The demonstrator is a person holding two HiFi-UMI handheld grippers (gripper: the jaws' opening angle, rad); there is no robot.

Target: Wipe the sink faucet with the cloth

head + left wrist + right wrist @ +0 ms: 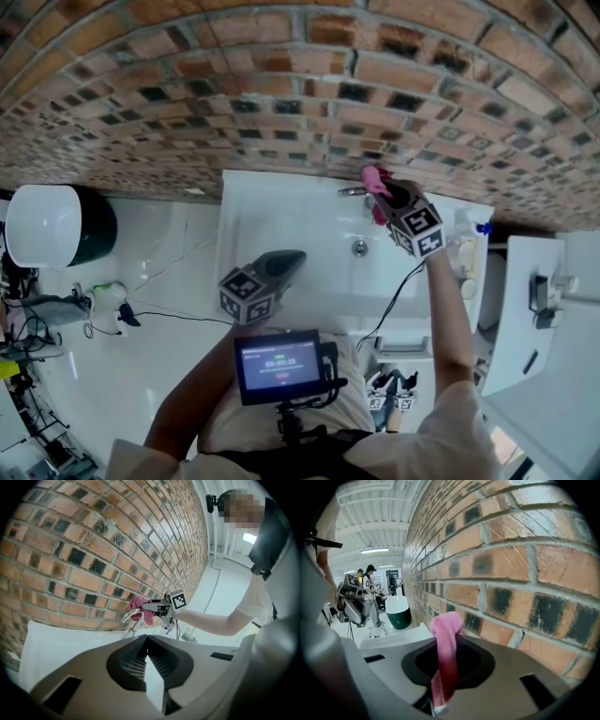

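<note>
Cloth (446, 639), pink terry, one piece. It is pinched between the fingers of the right gripper (382, 192), which are closed on its lower end. Its long axis runs up and away from the fingers as a narrow strip, and the top is folded over towards the brick wall (281, 84). In the left gripper view the cloth sits at the arch of the faucet (131, 618) and hangs down on its right side. Whether it presses on the metal cannot be told.

Faucet, chrome, with a curved spout, stands at the back edge of the white sink (244, 216), close against the wall.

Left gripper (146, 640) has its fingers brought together with nothing between them. It is held over the near side of the sink, pointing towards the faucet, well apart from the cloth.

Writing: each gripper's cube carries only black-and-white square markers, with no lettering. A small screen (278, 364) at the person's chest shows figures too small to read.
</note>
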